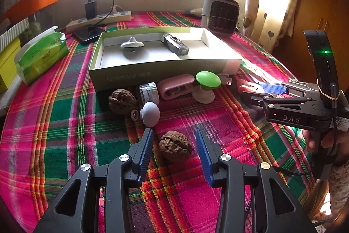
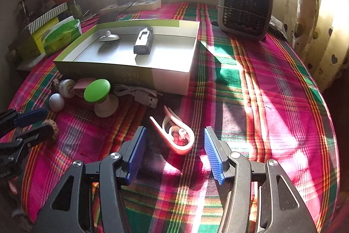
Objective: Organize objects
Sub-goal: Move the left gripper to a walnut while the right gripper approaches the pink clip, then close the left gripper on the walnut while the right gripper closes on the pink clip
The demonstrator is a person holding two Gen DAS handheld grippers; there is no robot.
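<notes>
My left gripper [image 1: 174, 131] stands open over the plaid cloth, and a brown walnut [image 1: 175, 146] lies between its blue pads without touching them. My right gripper [image 2: 174, 129] is open too, its pads either side of a pink clip [image 2: 174, 134] lying flat. A shallow green-and-white box [image 1: 165, 71] sits behind, holding a grey spinning top [image 1: 132, 43] and a grey device [image 1: 174, 44]. In front of the box lie a second walnut [image 1: 123, 99], a white round case [image 1: 148, 93], a pink holder [image 1: 174, 87], a green-capped knob [image 1: 207, 80], a grey knob [image 1: 150, 114] and a USB plug [image 1: 228, 80].
A green tissue pack [image 1: 41, 54] lies at the left. A power strip [image 1: 100, 20] and a dark phone [image 1: 89, 33] sit behind the box, and a small heater [image 1: 220, 12] stands at the back right. A person's hand [image 1: 314, 141] holds the right gripper.
</notes>
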